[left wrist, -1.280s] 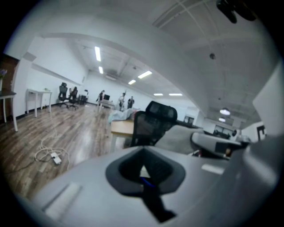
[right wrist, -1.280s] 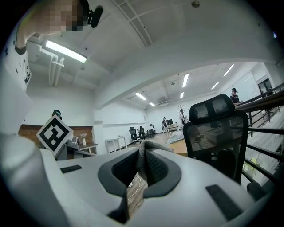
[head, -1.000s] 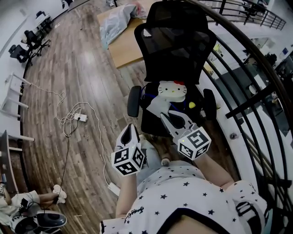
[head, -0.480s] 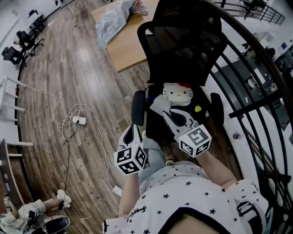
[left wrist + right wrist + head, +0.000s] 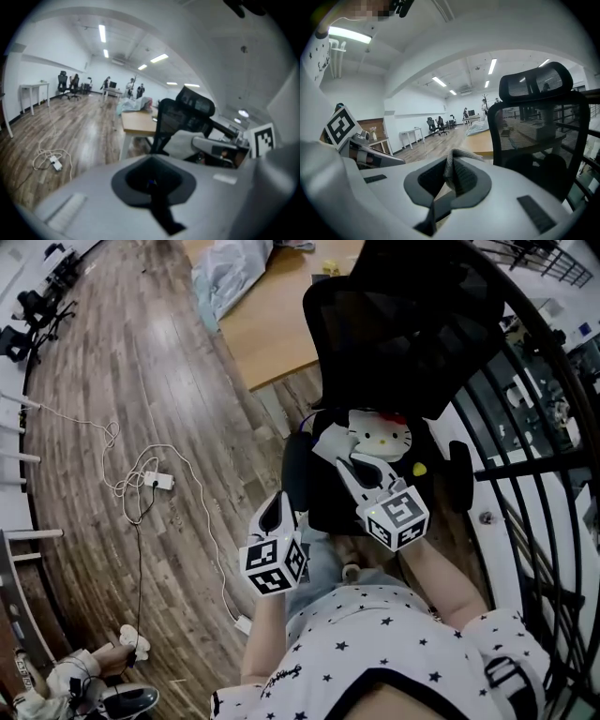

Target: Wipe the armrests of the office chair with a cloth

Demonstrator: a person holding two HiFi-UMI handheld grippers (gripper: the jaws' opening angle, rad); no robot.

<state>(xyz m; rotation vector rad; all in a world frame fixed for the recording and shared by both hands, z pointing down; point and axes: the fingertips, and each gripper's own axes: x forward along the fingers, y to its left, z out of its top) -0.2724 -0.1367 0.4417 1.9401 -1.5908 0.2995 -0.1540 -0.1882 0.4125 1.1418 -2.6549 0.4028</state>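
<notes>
Moving closer since a second ago, we are pinching the cloth (image 5: 324,452) in the right gripper (image 5: 346,465) at centre frame, between the armrests (image 5: 293,465) of the office chair (image 5: 394,334). Only the gripper views are showing the jaws: cloth clamped on the right, left gripper (image 5: 275,510) closed and empty.

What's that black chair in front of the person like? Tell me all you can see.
The office chair is black, with a see-through mesh back and a separate headrest above. It stands upright on the wooden floor beside a dark railing, its seat towards the person. A padded armrest sits on each side, and a white cat-face cushion rests on the seat.
</notes>
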